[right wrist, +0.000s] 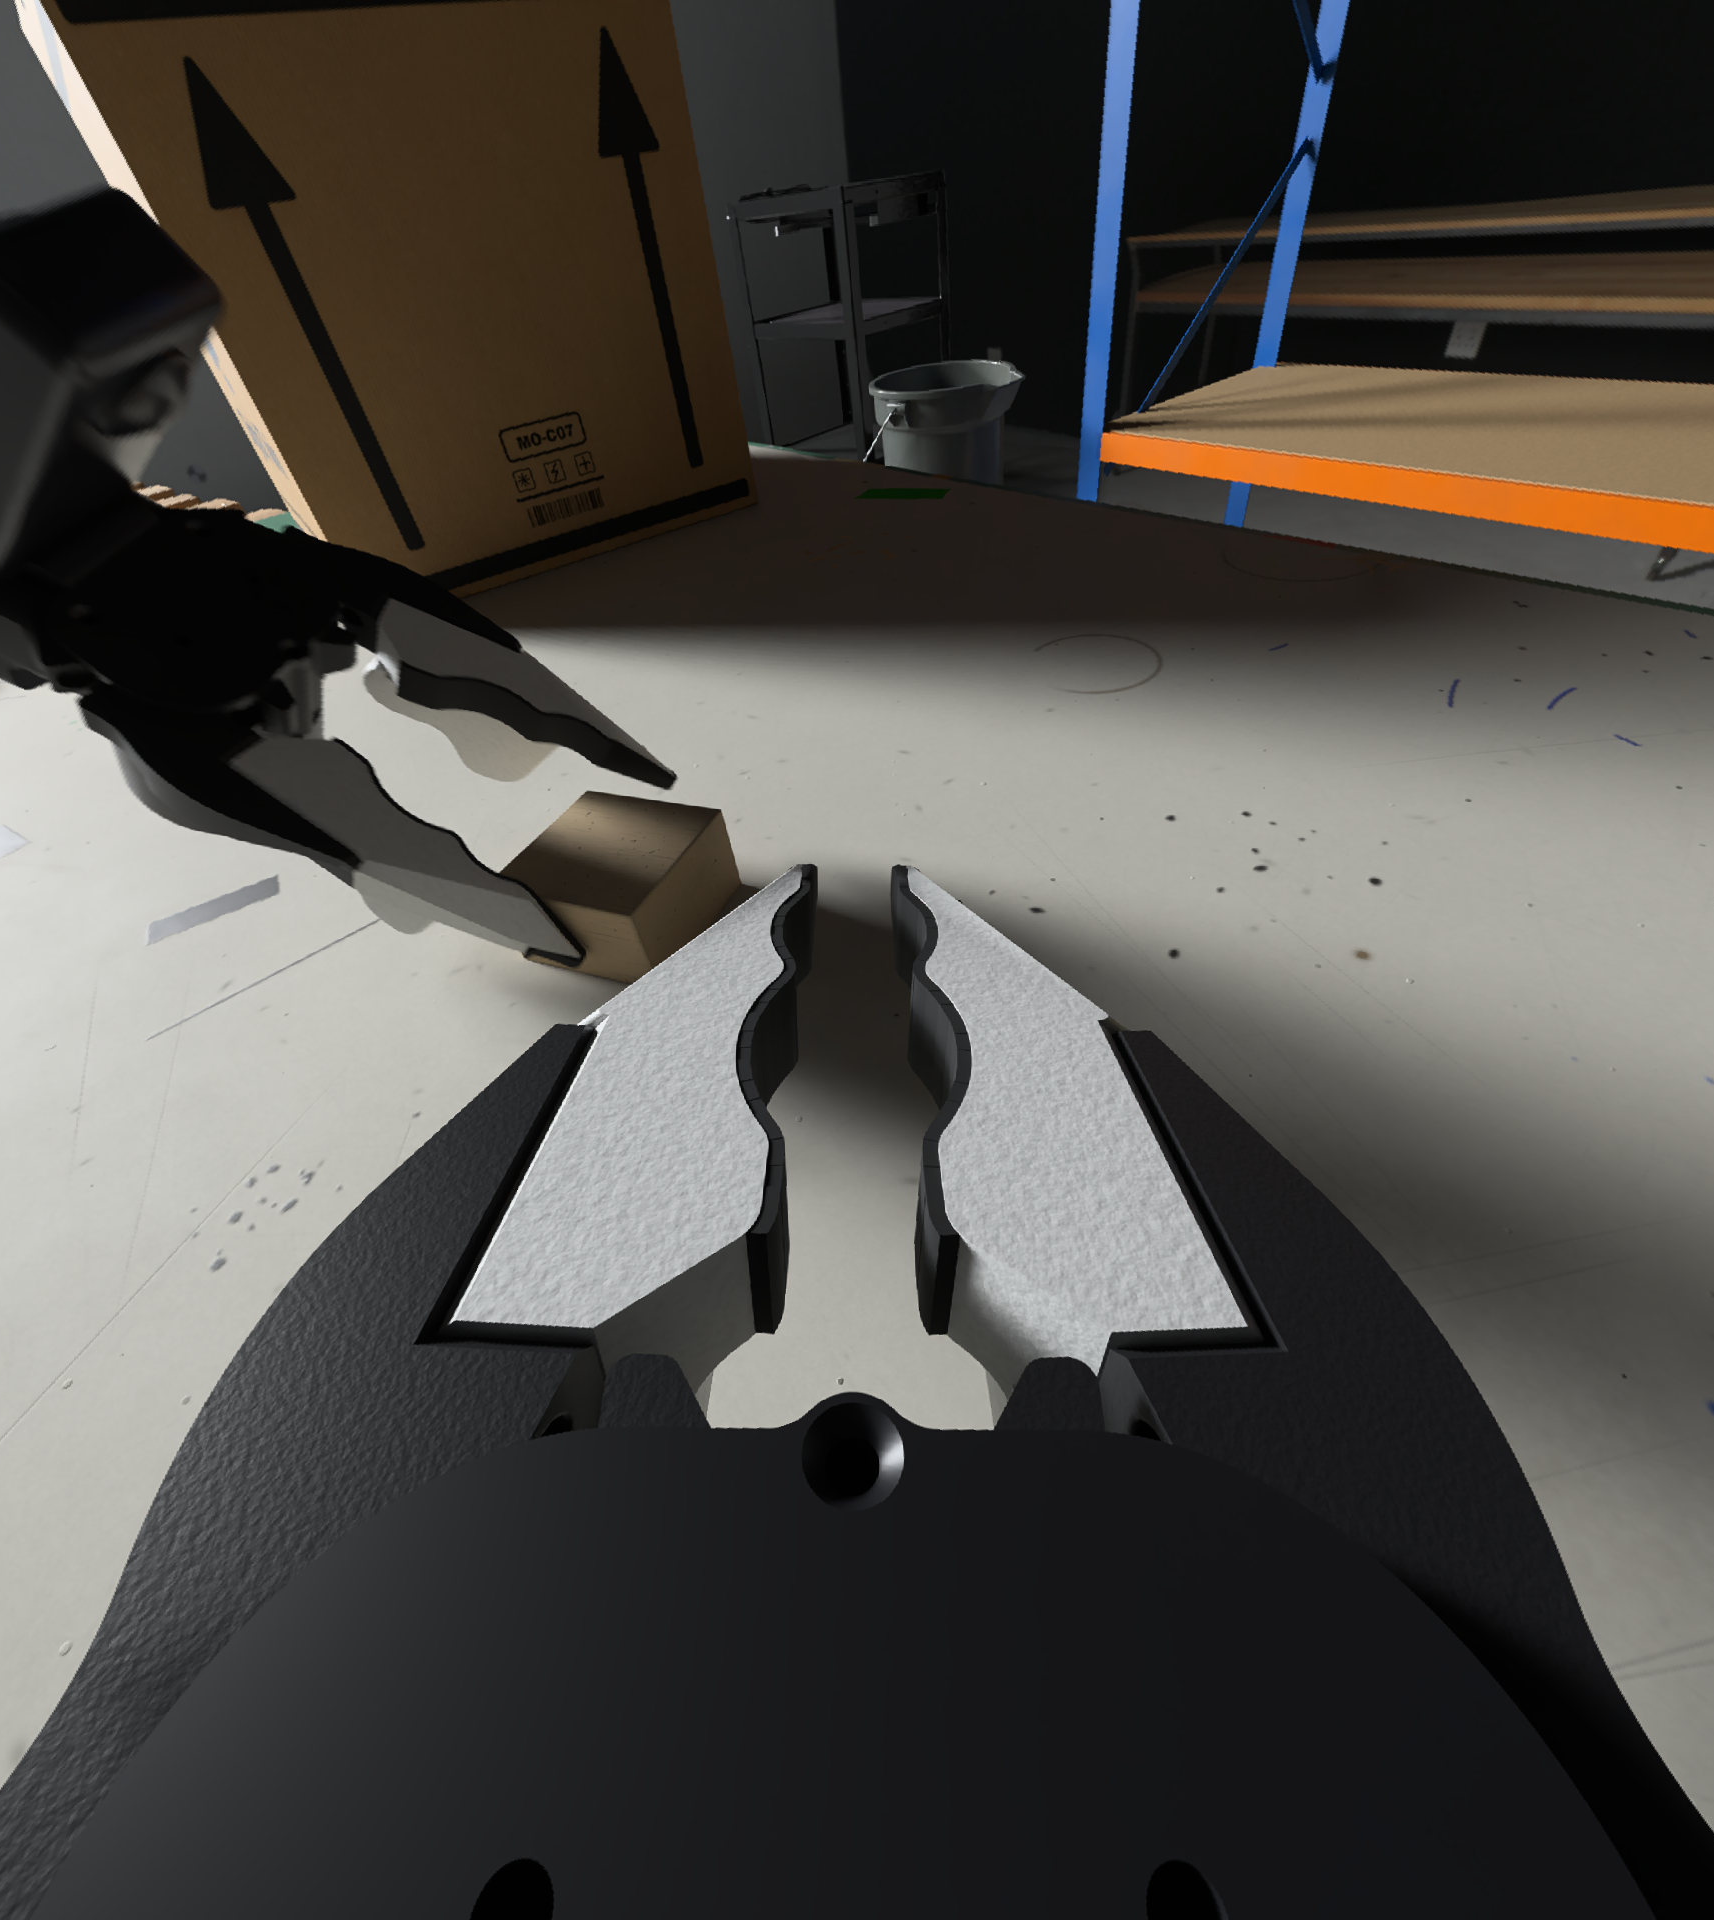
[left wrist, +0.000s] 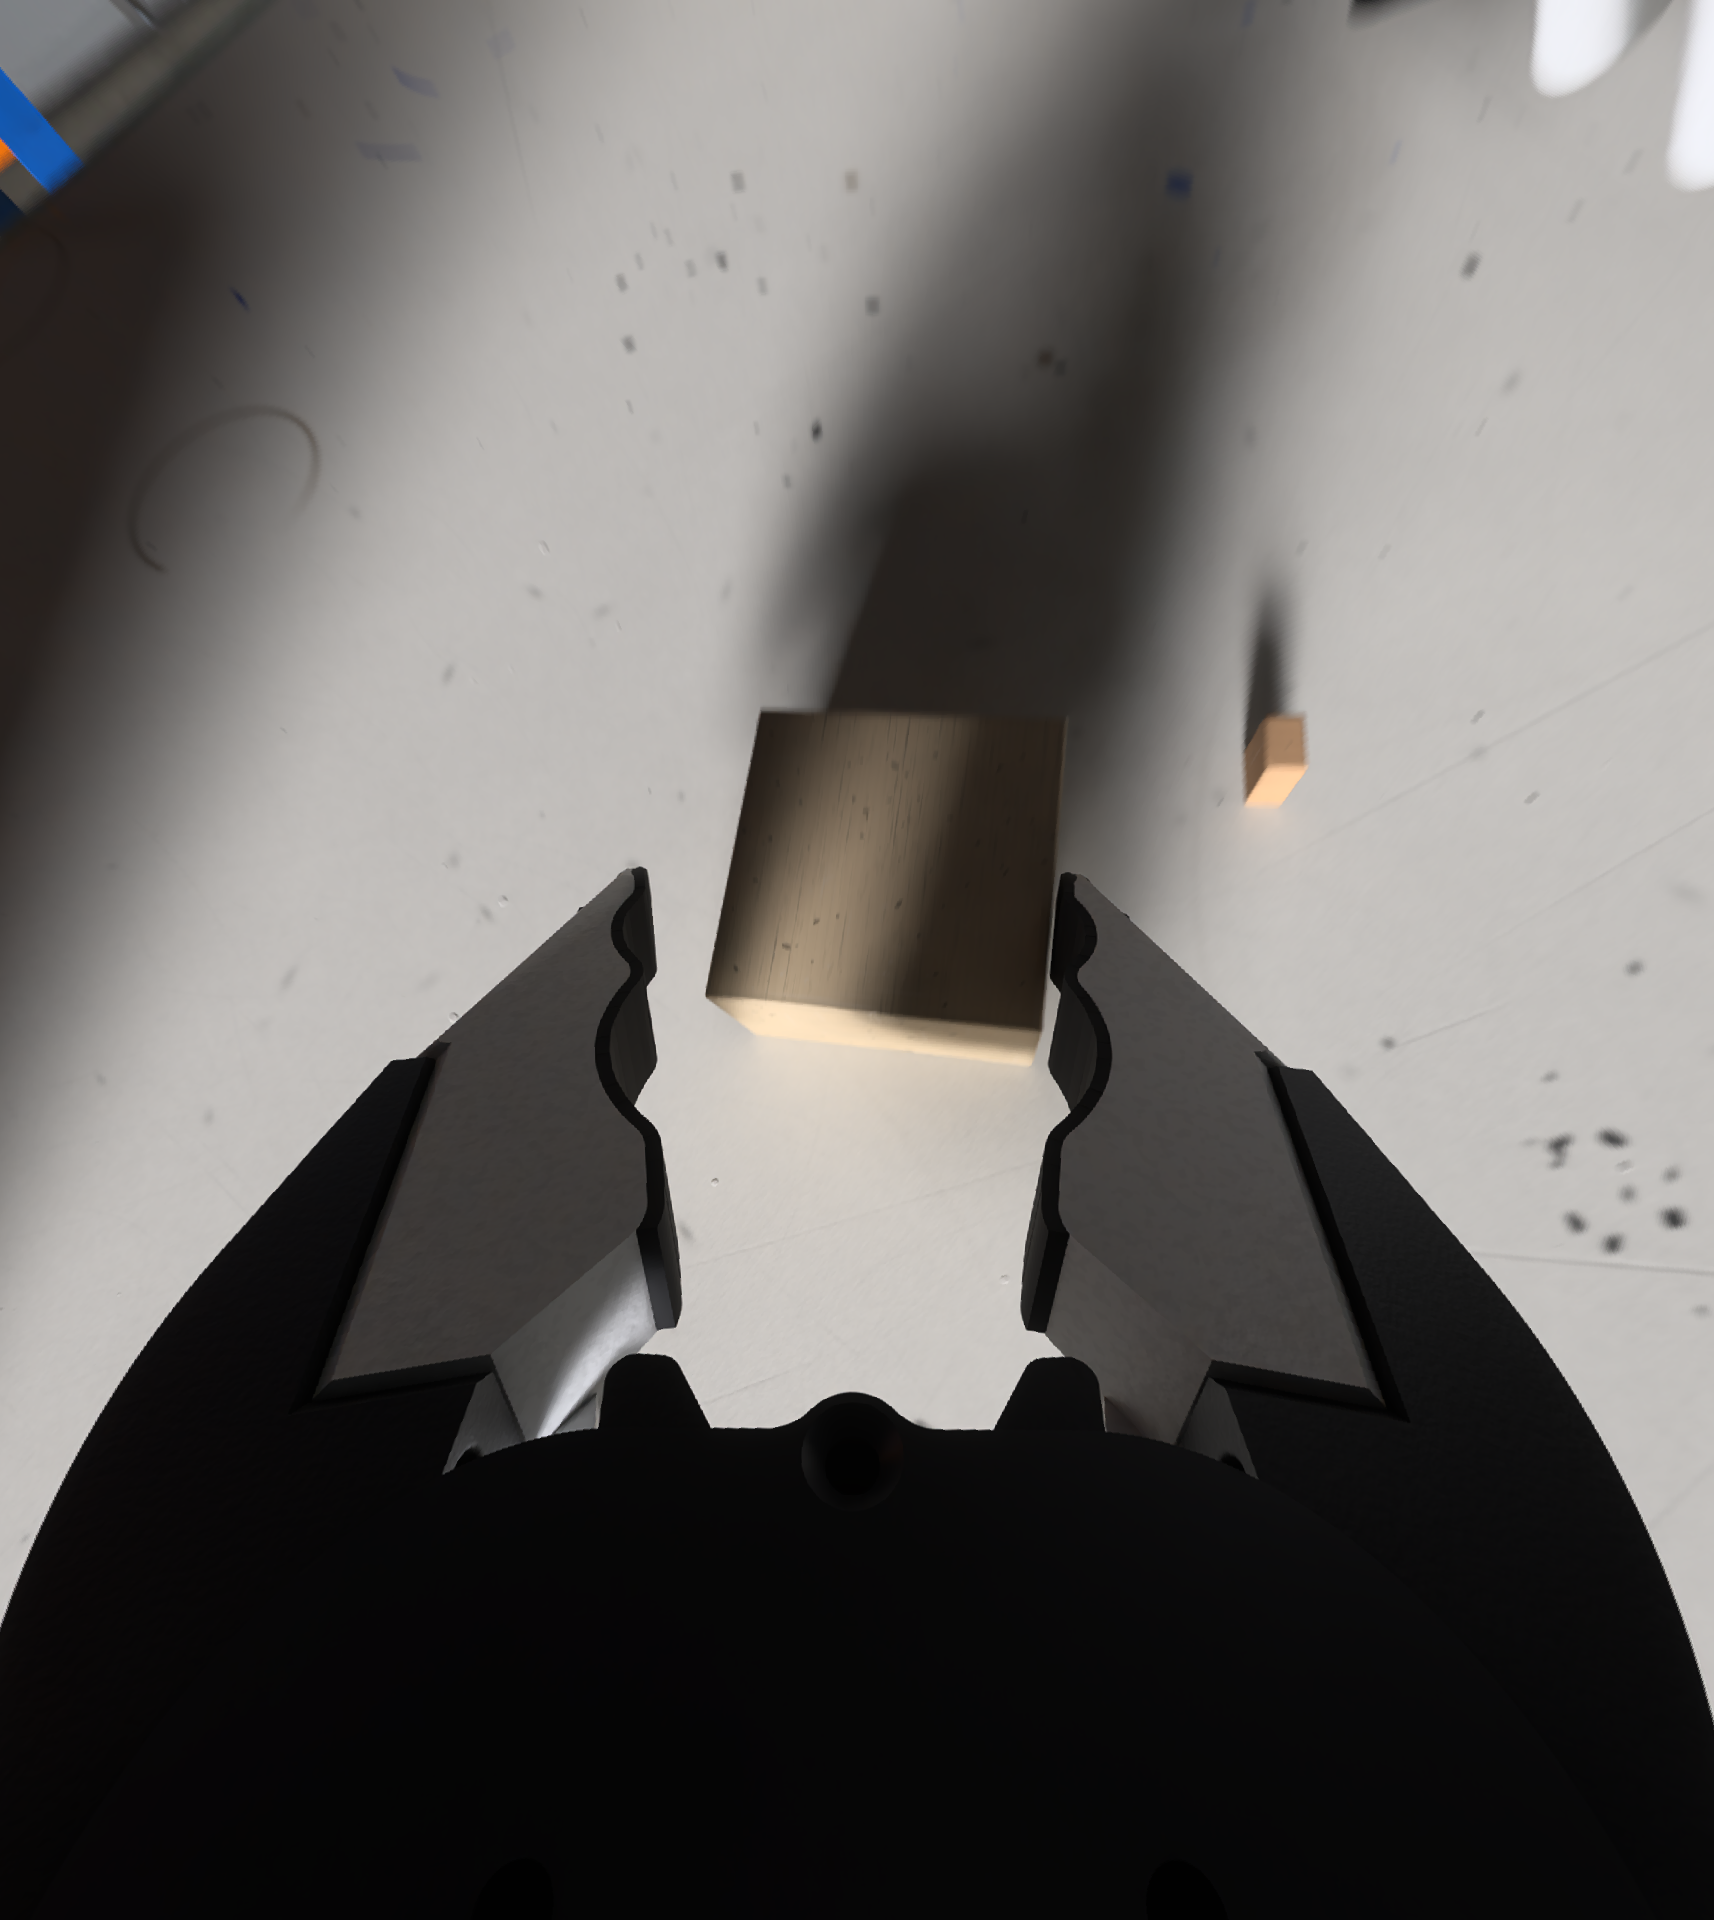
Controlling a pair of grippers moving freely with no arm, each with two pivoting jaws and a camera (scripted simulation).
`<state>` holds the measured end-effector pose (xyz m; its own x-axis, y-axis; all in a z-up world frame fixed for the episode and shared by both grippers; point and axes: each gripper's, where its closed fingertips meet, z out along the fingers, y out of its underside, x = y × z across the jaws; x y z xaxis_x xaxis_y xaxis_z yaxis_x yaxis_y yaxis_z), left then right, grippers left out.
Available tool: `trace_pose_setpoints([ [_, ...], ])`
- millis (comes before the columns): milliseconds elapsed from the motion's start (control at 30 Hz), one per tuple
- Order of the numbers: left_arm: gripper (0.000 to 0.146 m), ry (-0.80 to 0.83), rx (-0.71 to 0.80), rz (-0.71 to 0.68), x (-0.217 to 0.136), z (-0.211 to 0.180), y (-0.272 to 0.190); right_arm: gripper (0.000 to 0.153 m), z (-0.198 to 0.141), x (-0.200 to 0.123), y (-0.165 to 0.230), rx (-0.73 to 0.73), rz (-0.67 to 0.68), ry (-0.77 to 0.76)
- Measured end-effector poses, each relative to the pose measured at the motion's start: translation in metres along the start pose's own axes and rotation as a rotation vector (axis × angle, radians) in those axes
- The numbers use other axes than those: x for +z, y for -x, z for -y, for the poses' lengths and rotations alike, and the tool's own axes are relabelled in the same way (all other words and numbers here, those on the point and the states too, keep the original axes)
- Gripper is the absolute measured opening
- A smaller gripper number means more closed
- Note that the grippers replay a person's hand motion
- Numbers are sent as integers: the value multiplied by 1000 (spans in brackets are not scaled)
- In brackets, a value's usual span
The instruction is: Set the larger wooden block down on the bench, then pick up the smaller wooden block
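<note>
Larger wooden block [left wrist: 884,883] sits flat on the surface [left wrist: 313,831], so step one looks done. My left gripper [left wrist: 851,883] hangs just above it, fingers spread wider than the block and gripping nothing, so a straight lift should clear it. Smaller wooden block [left wrist: 1275,758] lies alone off to the right, near. My right gripper [right wrist: 853,873] hovers low beside the big block, fingers narrowly parted, empty

cardboard box [right wrist: 417,291] with two printed arrows, small label, symbols, barcode
</note>
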<state>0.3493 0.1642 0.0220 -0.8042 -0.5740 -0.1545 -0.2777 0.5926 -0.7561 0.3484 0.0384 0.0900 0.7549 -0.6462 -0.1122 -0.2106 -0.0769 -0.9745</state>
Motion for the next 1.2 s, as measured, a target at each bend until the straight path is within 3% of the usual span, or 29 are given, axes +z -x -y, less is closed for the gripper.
trace_pose_setpoints([
  [100, 75, -134, -51, -31, -17, 28, -11, 14, 1, -1, -1, 4, -5, -6],
  [200, 74, -231, -98, -200, -30, 50, -43, 14, 2, -1, -2, 7, -6, -10],
  [333, 52, -125, -150, -350, -17, 46, -78, 14, 2, -1, -1, 5, -4, -10],
  [467, 35, 4, -133, -228, 9, 26, -78, 14, 2, -1, -1, 3, -4, -12],
  [667, 27, 35, -175, -237, 19, 22, -84, 14, 2, -1, -1, 5, -3, -11],
  [833, 7, 67, -87, -205, 23, 17, -84, 14, 0, 0, -1, -5, -8, -4],
  [933, 7, 59, -58, -188, 22, 18, -83, 14, 0, 0, 0, -9, -8, -2],
  [1067, 7, -97, -122, -251, 9, 38, -78, 14, 3, 0, 8, 14, 47, -19],
  [1200, 7, -301, -133, -243, -12, 60, -63, 22, 7, -4, 32, 216, 277, -38],
])
